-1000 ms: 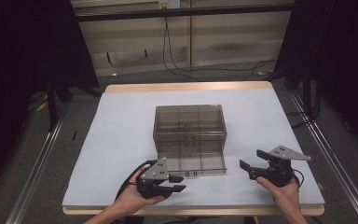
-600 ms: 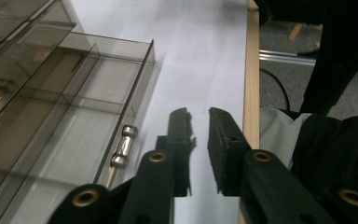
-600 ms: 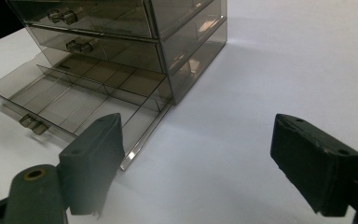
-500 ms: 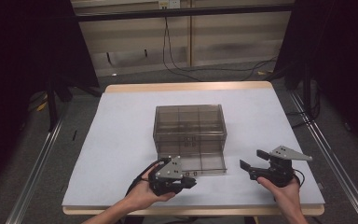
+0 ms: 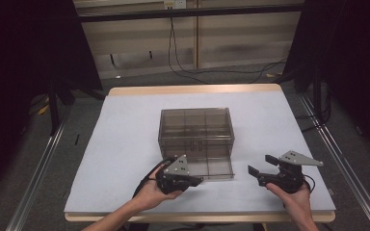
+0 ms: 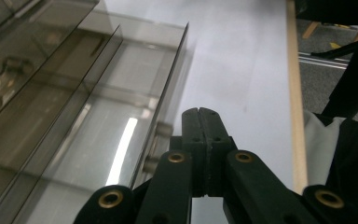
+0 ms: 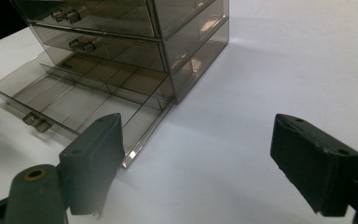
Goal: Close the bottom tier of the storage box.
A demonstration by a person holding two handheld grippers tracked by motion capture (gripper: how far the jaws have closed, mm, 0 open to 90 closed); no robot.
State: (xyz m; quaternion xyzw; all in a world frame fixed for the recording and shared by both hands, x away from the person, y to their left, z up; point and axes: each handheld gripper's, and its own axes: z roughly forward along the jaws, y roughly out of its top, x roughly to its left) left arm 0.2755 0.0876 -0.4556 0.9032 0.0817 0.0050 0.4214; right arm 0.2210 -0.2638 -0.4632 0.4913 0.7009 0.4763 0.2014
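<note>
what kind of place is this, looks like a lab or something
Probably a lab or data-recording setup, not a home. A bare white-topped table stands between dark curtains, with cables trailing over the floor behind it. On it sits only a smoky plastic drawer box, bottom drawer pulled out, and a person holds the left claw and right claw.

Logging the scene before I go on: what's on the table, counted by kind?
Smoked clear drawer cabinet: 1
Pulled-out drawer of that cabinet, bottom one: 1
Hand-held grippers: 2, left hand-held gripper and right hand-held gripper
Total: 3 separate things, the drawer being part of the cabinet.
</note>
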